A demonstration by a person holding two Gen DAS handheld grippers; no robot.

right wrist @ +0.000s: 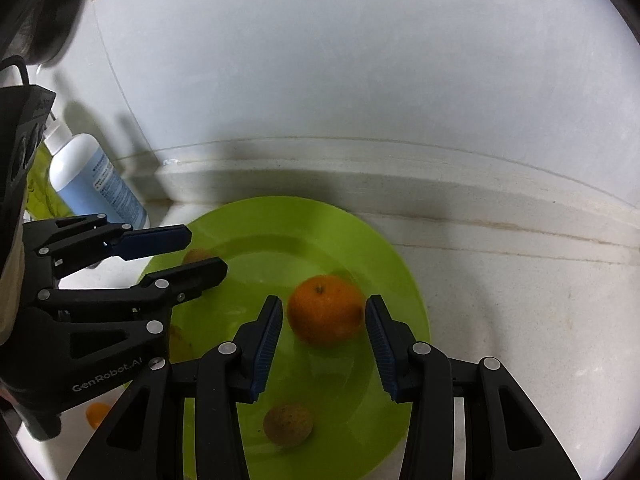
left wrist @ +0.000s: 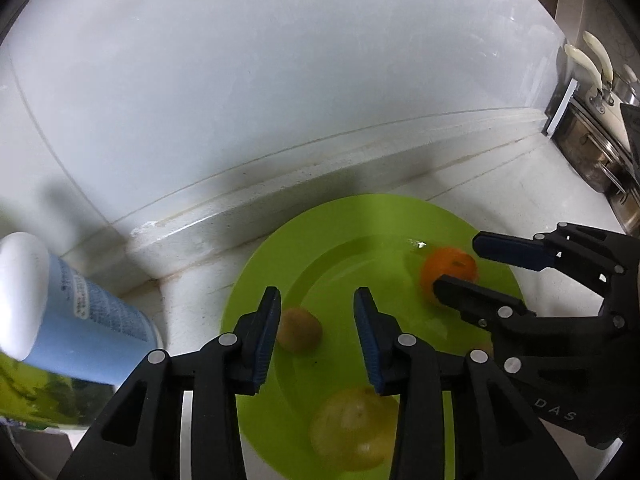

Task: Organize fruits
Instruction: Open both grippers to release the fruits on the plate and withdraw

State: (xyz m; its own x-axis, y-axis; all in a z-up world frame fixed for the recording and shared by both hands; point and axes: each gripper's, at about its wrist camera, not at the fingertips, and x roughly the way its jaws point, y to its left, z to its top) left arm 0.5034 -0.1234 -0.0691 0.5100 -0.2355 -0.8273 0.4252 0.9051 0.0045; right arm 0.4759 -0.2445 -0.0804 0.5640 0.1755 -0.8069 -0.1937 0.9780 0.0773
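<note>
The green plate [left wrist: 256, 280] is crowded. In the left wrist view a small brown fruit [left wrist: 300, 330] lies at its centre, a yellow fruit [left wrist: 352, 428] near the rim at six o'clock, an orange [left wrist: 450, 272] toward two o'clock. The right gripper [left wrist: 460, 264] reaches in from three o'clock and blocks that side. A blue bottle [left wrist: 92, 320] stands off the rim at nine o'clock. Bare dish remains at eleven to twelve o'clock, short of the raised counter ledge [left wrist: 280, 196] and wall [left wrist: 280, 60] behind.
</note>
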